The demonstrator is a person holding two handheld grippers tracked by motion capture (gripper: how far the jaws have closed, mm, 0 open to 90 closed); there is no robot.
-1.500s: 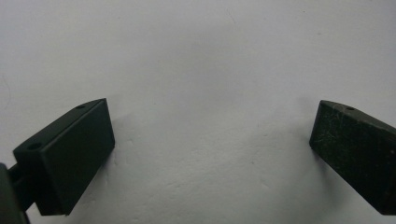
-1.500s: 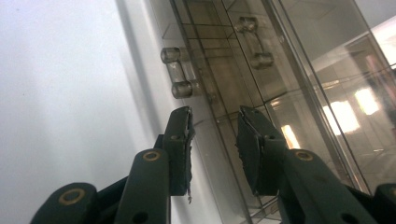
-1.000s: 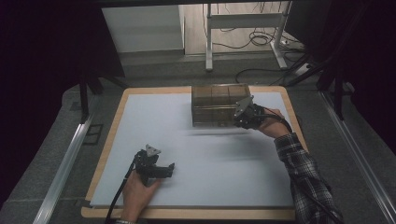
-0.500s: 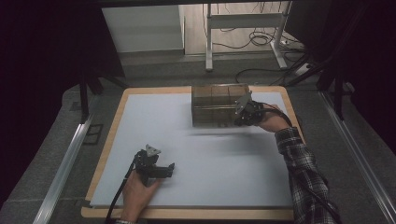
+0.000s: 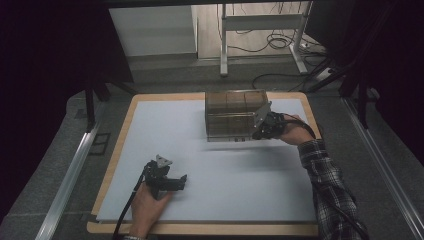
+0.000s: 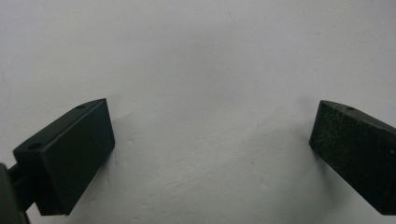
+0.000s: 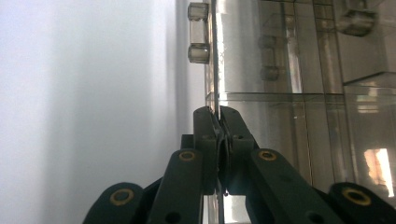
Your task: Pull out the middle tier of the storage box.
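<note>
1. High view: clear brown compartment box [image 5: 232, 114] sits on the white mat [image 5: 210, 165] at about 1 o'clock from the mat's centre, near the far edge.
2. Right gripper [image 5: 260, 131] is at the box's near right corner, roughly 4 o'clock of the box; the hand [image 5: 295, 132] trails to its right.
3. Right gripper view: jaws clenched on a thin clear wall of the box [image 7: 280, 93]; pads pressed tight against both faces. Jaws have just been closing onto it.
4. Left gripper [image 5: 172, 182] rests on the mat at about 7 o'clock from centre, well apart from the box.
5. Left gripper view: jaws released, spread wide over bare mat [image 6: 210, 93], nothing between them.
</note>
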